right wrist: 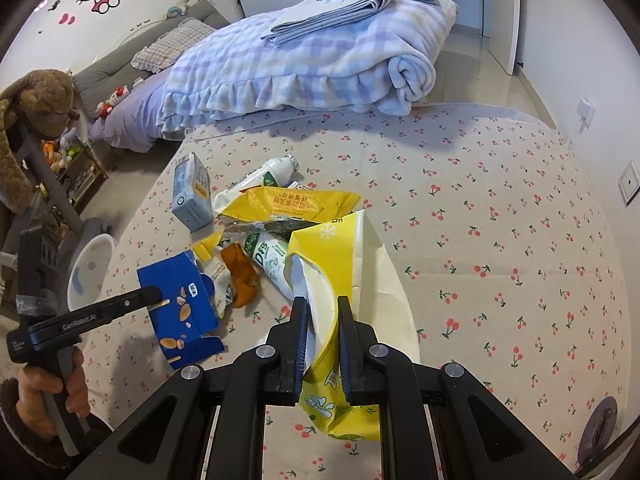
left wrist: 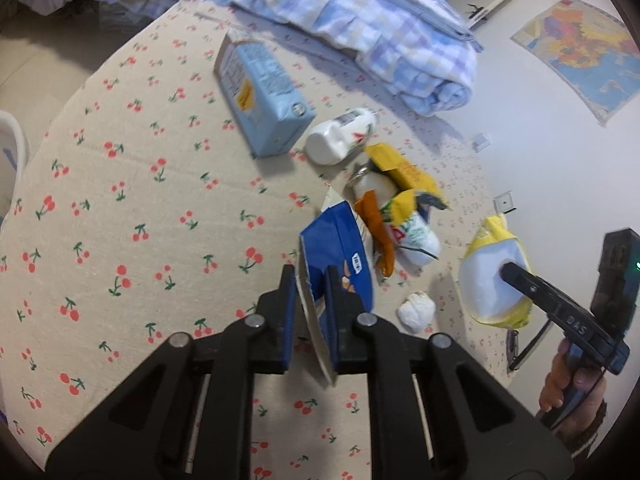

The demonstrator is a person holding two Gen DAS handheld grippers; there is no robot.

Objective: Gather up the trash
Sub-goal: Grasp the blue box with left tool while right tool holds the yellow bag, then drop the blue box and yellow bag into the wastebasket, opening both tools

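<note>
Blue box [left wrist: 340, 256]: torn cardboard with nut pictures on its face, one flap ragged; it is lifted off the bed, gripped by the left gripper [left wrist: 309, 280] whose fingers [left wrist: 285, 300] clench its torn wall.
Yellow bag [right wrist: 340, 280]: glossy yellow-and-white plastic pouch with a snowflake mark, crumpled and gaping open; the right gripper [right wrist: 323, 308] has its fingers [right wrist: 347, 320] clamped on the bag's edge, held above the bed near the right edge.
Bed [left wrist: 120, 200]: beige sheet printed with small red cherries, creased in straight fold lines.
Trash heap: in the middle of the bed, touching one another: a flat yellow wrapper [right wrist: 288, 204], a white bottle with green label [right wrist: 272, 260] lying on its side, and an orange scrap [right wrist: 240, 276].
Light-blue carton [left wrist: 260, 96]: rectangular, lying on its side, just beyond the heap.
Small white bottle [left wrist: 340, 136]: smooth plastic, on its side beside the carton.
Paper wad [left wrist: 416, 312]: crumpled white ball, alone near the left gripper.
Blanket [right wrist: 304, 68]: fluffy checked blue-and-lilac fleece with a ruffled hem, rolled at the bed's far edge, folded cloth stacked on top.
</note>
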